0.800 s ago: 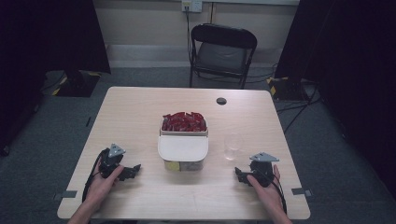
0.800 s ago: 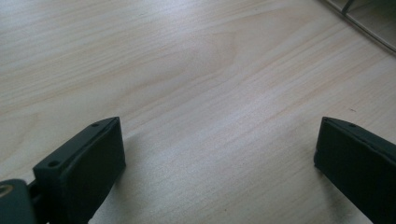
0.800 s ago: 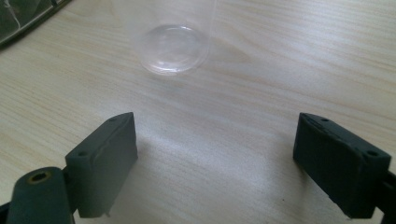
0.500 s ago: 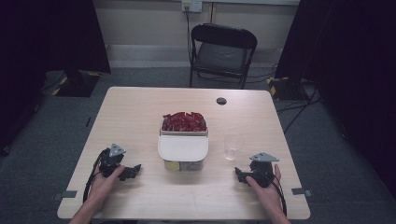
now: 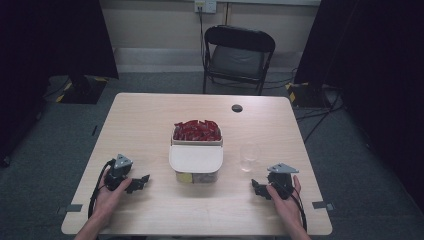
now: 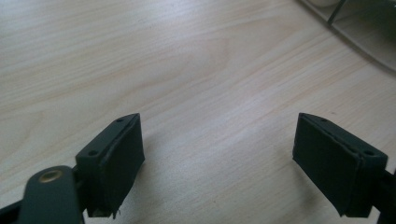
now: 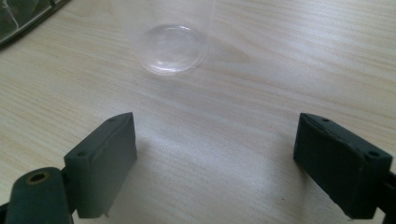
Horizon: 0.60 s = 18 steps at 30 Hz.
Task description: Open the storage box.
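A clear box (image 5: pixel 196 170) with a white lid (image 5: pixel 195 156) stands mid-table. Behind it sits a tray of red packets (image 5: pixel 197 131). A clear plastic cup (image 5: pixel 248 157) stands upright to the right of the box; its base (image 7: pixel 172 48) appears ahead of my right gripper. My left gripper (image 5: pixel 140 182) rests on the table at the front left, open, with bare wood between its jaws (image 6: pixel 217 163). At the front right my right gripper (image 5: pixel 256 188) lies open too, nothing between its jaws (image 7: pixel 215 165), the cup a short way ahead.
The wooden table (image 5: pixel 150 125) has a small black disc (image 5: pixel 237 108) near its far edge. A black folding chair (image 5: pixel 235 57) stands behind the table. A corner of the box (image 6: pixel 359 23) shows at the top right of the left gripper view.
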Tool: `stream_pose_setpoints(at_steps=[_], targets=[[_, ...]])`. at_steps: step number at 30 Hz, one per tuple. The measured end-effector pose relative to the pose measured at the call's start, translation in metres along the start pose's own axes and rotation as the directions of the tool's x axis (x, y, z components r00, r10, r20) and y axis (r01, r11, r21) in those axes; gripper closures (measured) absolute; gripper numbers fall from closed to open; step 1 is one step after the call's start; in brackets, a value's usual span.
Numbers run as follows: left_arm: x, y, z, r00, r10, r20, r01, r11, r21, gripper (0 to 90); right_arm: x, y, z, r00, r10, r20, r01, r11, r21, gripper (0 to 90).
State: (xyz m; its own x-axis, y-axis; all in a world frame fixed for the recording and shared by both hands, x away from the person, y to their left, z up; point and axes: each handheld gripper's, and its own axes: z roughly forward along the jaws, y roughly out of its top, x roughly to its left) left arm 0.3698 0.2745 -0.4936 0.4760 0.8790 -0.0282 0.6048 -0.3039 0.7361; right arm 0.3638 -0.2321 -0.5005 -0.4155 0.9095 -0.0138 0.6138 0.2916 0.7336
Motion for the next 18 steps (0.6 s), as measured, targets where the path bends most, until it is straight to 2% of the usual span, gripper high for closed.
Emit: stream_pose_setpoints(at_steps=[2, 3, 9, 13, 15, 18], targets=[[0.000, 0.000, -0.001, 1.0000, 0.001, -0.001, -0.001, 1.0000, -0.001, 16.3, 0.000, 0.000, 0.000, 1.0000, 0.002, 0.002, -0.002, 1.000, 0.000, 11.9], [0.000, 0.001, -0.003, 0.9999, -0.014, 0.004, 0.014, 0.9998, -0.012, 16.0, 0.000, 0.000, 0.000, 1.0000, 0.004, 0.007, -0.004, 1.000, 0.001, 11.9], [-0.006, 0.004, -0.009, 0.9986, -0.010, 0.052, 0.012, 0.9992, -0.037, 16.0, 0.001, 0.000, 0.000, 0.9999, 0.007, 0.010, -0.007, 1.000, 0.000, 11.9], [-0.012, 0.007, -0.009, 0.9977, 0.031, 0.061, -0.029, 0.9992, -0.028, 16.5, 0.001, 0.000, 0.000, 0.9999, 0.008, 0.010, -0.008, 1.000, 0.000, 11.9], [-0.016, 0.009, -0.009, 0.9961, 0.031, 0.082, -0.028, 0.9990, -0.034, 16.5, 0.001, 0.000, 0.000, 0.9999, 0.008, 0.009, -0.008, 1.000, 0.000, 11.9], [-0.020, 0.013, -0.011, 0.9951, 0.037, 0.091, -0.032, 0.9981, -0.053, 16.4, 0.001, 0.000, 0.000, 0.9999, 0.008, 0.009, -0.008, 1.000, 0.000, 11.9]])
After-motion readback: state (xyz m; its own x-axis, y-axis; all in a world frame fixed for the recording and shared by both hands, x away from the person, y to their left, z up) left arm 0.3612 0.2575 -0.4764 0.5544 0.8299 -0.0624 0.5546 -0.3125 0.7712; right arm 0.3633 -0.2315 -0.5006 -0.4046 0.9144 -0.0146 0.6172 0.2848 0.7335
